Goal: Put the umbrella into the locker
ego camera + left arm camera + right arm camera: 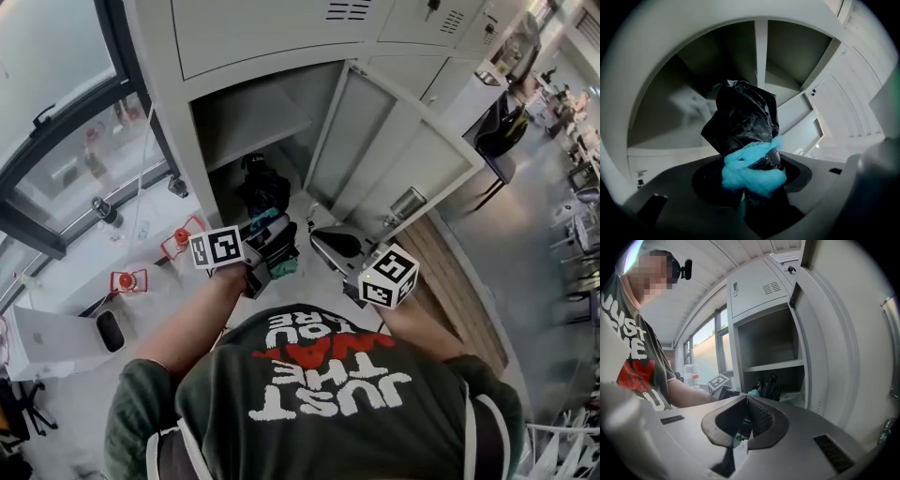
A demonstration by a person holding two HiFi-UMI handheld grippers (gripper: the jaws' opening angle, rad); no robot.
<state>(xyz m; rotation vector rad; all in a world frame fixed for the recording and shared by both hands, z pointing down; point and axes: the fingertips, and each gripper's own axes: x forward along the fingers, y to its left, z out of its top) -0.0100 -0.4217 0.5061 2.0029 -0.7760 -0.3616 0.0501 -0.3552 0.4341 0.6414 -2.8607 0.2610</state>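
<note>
The right gripper [747,399] fills the foreground, its 2 jaws closed tip to tip with nothing between them. Beyond it stands an open grey locker [736,333], its door [834,348] swung wide at right. A black umbrella [769,387] sits at the mouth of the lower compartment, just under the single shelf [773,366]. The left gripper [740,392] meets the umbrella's near end, a scrap of teal cloth [753,392] at the join. At left, a person [637,357] in a printed grey T-shirt extends a forearm toward the locker. A window [705,348] lies behind.
</note>
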